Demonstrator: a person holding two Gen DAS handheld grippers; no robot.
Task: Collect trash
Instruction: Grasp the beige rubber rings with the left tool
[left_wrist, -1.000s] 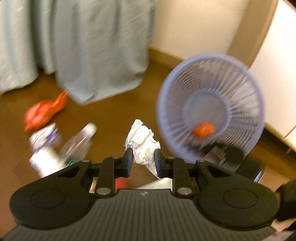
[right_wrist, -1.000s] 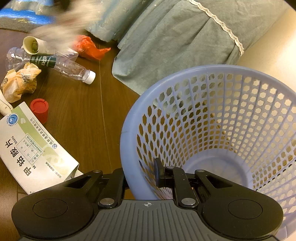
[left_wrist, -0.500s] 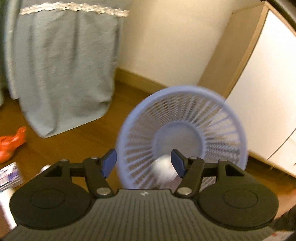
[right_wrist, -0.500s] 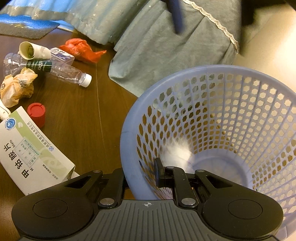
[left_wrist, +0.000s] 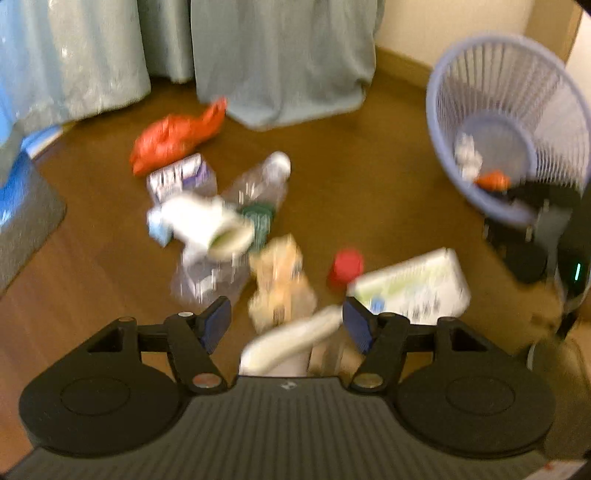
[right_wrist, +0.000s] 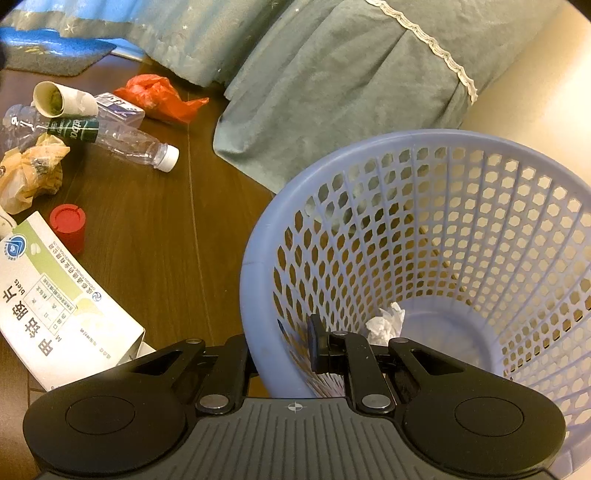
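Note:
My left gripper (left_wrist: 287, 323) is open and empty, pointing down over a trash pile on the wooden floor. A crumpled tan paper (left_wrist: 280, 288) and a white tube-like piece (left_wrist: 295, 343) lie below its fingertips, untouched. Around them are a paper cup (left_wrist: 207, 225), a clear bottle (left_wrist: 258, 184), an orange bag (left_wrist: 177, 133), a red cap (left_wrist: 345, 267) and a white-green box (left_wrist: 413, 284). My right gripper (right_wrist: 280, 350) is shut on the wall of the tilted lilac basket (right_wrist: 258, 258). A white tissue ball (right_wrist: 384, 323) lies inside the basket.
A grey-green bed skirt (right_wrist: 332, 92) hangs behind the basket (left_wrist: 509, 122) and the pile. A grey mat (left_wrist: 22, 206) lies at the left. A cream wall and wooden skirting (left_wrist: 399, 62) run along the back right. Bare floor (left_wrist: 369, 177) separates pile and basket.
The left gripper opened over the basket, dropped the tissue in, then swung back down over the pile. The tissue now rests in the basket. The right gripper kept still.

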